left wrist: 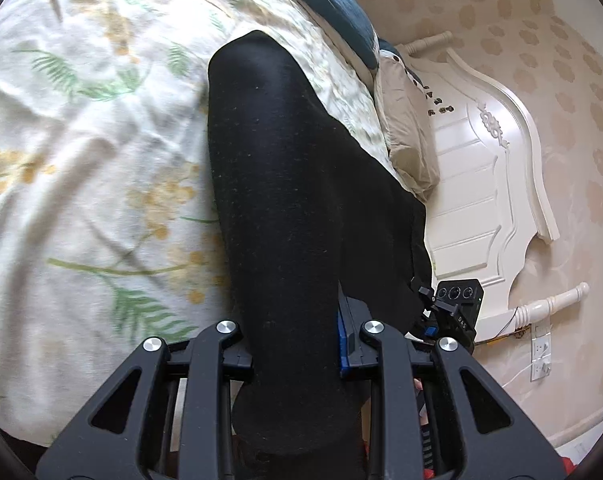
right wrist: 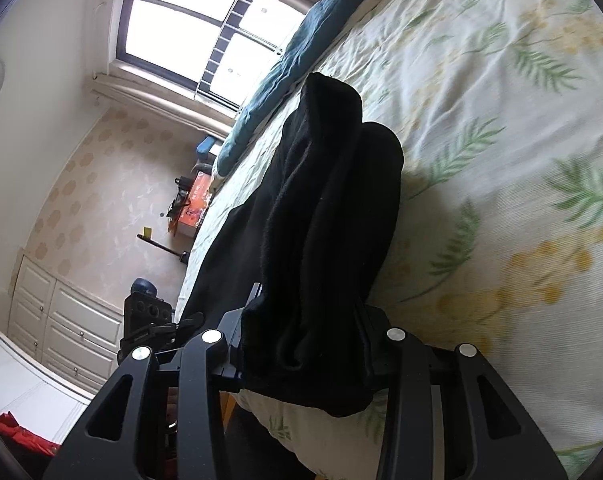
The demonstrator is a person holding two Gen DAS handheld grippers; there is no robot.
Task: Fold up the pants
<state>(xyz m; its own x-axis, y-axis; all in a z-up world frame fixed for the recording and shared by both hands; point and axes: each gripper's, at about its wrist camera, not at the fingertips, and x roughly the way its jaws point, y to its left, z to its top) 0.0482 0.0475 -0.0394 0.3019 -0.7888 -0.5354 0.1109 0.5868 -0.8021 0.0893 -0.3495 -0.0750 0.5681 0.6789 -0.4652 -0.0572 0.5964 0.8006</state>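
Black pants (left wrist: 285,184) are stretched over a bed with a leaf-and-flower sheet (left wrist: 81,152). My left gripper (left wrist: 297,344) is shut on a thick fold of the black fabric, which runs from between its fingers up and away across the sheet. In the right wrist view the pants (right wrist: 333,216) bunch in soft folds, and my right gripper (right wrist: 301,344) is shut on that bundle near the bed's edge. The right gripper (left wrist: 453,312) shows at the right of the left wrist view, and the left gripper (right wrist: 149,320) at the left of the right wrist view. The fabric hides the fingertips.
A dark blue blanket (left wrist: 325,0) and a beige pillow (left wrist: 409,132) lie at the head of the bed by a white carved headboard (left wrist: 489,184). A window (right wrist: 205,28), white cabinets (right wrist: 61,320) and a cluttered orange item (right wrist: 193,208) stand past the bed's side.
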